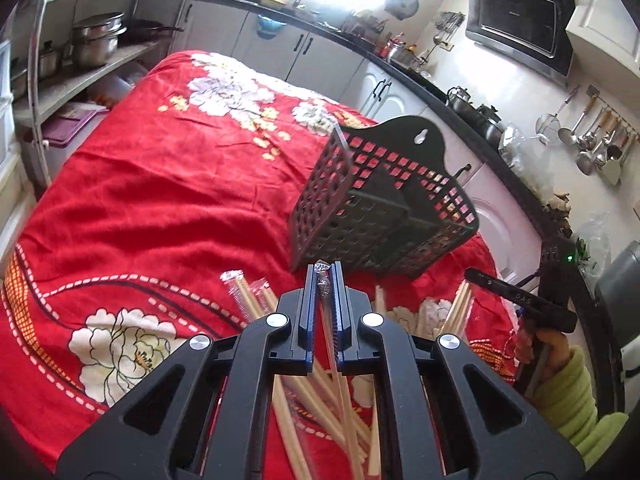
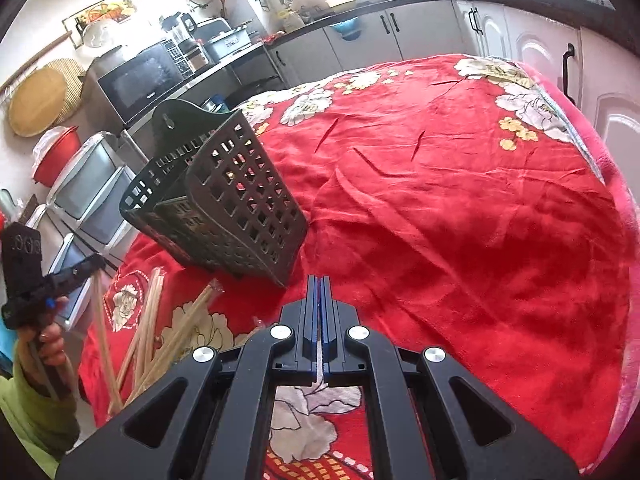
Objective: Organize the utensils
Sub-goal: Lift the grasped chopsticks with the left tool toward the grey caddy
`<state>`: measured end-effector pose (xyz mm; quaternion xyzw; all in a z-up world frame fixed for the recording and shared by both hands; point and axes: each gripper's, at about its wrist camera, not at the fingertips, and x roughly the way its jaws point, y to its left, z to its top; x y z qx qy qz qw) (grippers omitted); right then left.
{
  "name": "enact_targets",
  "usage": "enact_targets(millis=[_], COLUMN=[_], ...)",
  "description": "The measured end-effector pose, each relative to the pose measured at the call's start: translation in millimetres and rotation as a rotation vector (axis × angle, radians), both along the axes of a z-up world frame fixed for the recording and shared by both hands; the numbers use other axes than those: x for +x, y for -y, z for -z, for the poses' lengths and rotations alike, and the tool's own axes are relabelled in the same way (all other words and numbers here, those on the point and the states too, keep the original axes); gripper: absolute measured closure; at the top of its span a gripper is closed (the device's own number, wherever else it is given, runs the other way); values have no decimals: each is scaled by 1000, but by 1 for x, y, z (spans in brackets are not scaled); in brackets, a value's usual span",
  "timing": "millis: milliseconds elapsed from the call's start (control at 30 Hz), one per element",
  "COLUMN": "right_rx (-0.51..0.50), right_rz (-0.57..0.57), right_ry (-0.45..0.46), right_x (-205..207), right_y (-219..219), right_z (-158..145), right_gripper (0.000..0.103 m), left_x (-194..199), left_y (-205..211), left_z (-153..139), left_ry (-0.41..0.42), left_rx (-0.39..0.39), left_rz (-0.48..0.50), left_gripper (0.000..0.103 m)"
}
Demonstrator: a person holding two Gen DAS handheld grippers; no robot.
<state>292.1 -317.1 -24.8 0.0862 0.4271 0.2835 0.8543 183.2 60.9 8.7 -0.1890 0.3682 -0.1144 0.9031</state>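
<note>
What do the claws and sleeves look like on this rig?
Both the left claw and the right claw are matte black linkage frames with round silver pivot bolts and blue-edged finger pads. The person's sleeve is lime-green ribbed knit. No cables are visible.

Two downward wrist views, shared basket

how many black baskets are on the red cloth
1. The basket stands on the red cloth just beyond the pile of wrapped chopsticks, toward the side nearer the counter; no second basket shows in either view.
</note>
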Motion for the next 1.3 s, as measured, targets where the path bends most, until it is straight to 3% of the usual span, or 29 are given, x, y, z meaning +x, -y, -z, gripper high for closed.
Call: enact_targets(millis=[333,767,1300], right_rx=[107,61,76], right_rz=[-31,-67,-149], right_ry=[62,163,317], right_x=[-5,-11,-32], right_y=[6,0,-15], right_z=[-26,-60,-143], right_gripper=[101,101,101], left_x=[1,3,7], left_y=[13,25,42], left_z=[-27,-52,-79], left_ry=[56,101,157], left_rx=[7,8,-3], left_rz=[29,53,102], left_gripper=[100,100,100])
